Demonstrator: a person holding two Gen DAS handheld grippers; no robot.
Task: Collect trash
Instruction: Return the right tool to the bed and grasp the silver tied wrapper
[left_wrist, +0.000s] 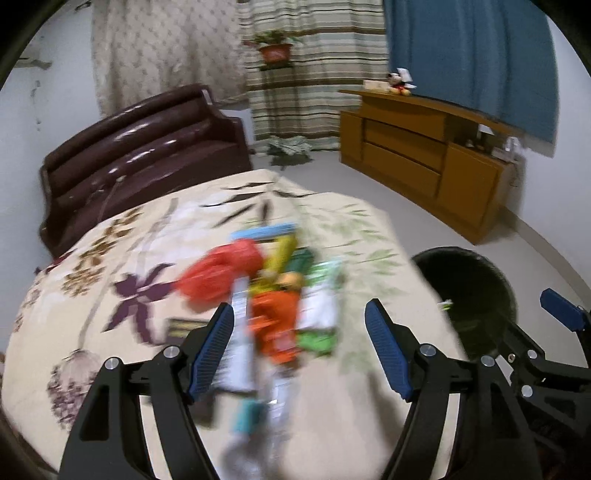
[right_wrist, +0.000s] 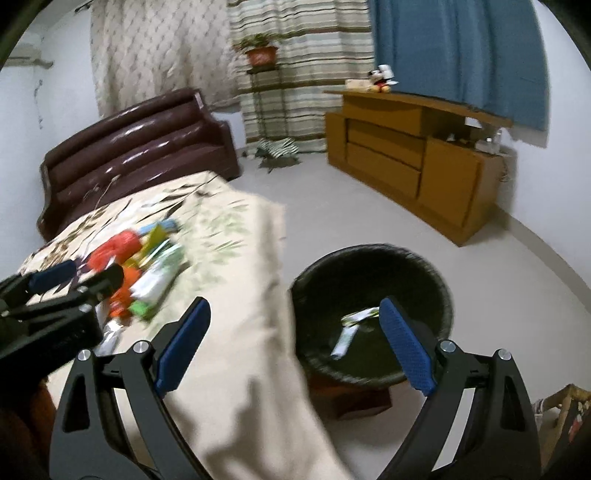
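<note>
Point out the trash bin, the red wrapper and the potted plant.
trash bin (right_wrist: 417, 266): right wrist view, far rim.
red wrapper (left_wrist: 218, 275): left wrist view, its middle.
potted plant (left_wrist: 275, 53): left wrist view, pot front.

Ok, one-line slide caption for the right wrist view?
Open right tongs hover between the floral-clothed table and a black trash bin holding one wrapper, with the wrapper pile left.
</note>
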